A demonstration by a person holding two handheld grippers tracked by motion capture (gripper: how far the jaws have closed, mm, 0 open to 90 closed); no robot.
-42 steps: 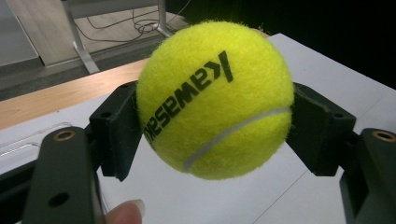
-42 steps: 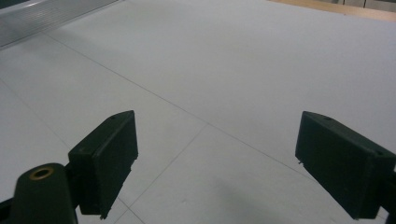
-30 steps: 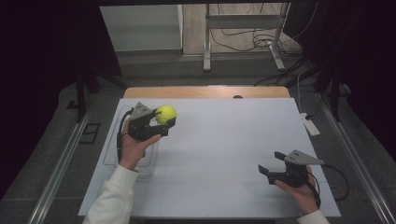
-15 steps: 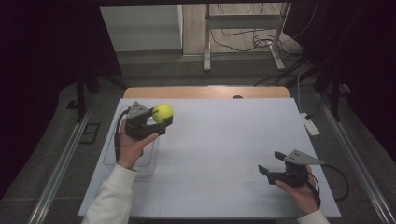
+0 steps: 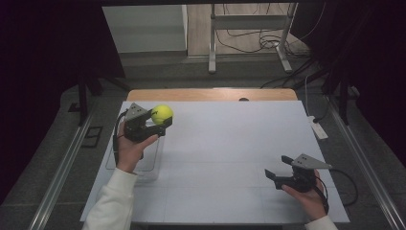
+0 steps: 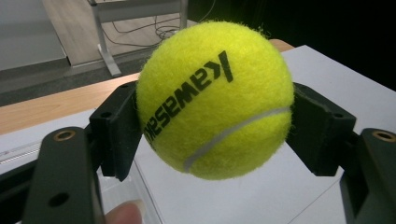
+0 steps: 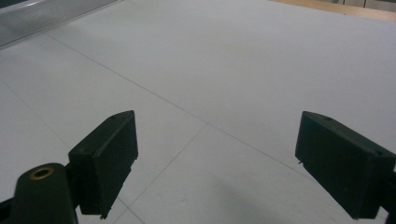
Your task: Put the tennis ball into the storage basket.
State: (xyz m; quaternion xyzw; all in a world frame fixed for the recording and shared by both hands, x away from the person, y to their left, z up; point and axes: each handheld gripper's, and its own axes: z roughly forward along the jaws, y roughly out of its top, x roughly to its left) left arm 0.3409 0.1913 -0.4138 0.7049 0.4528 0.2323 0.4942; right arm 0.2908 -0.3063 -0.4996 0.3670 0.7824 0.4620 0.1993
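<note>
- Since a second ago the left hand (image 5: 128,149) has carried the ball slightly farther up the table; the right hand (image 5: 306,197) has stayed where it was.
- The table (image 5: 230,143) is white with thin seam lines and a wooden strip along its far edge.
- A clear tray (image 5: 152,158) lies on the table at the left, beneath the left hand.
- The left gripper (image 5: 162,120) is raised above the table's left side, its fingers (image 6: 119,128) clamped on either side of the ball.
- The right gripper (image 5: 280,168) sits low near the table's front right corner, its fingers (image 7: 105,158) wide apart with bare table between them.
- The ball (image 6: 215,98), a yellow tennis ball, is held off the table, well apart from the right gripper.
- Black lettering on the ball reads "Kawasaki", seen upside down in the left gripper view, its last letters curving out of sight.
</note>
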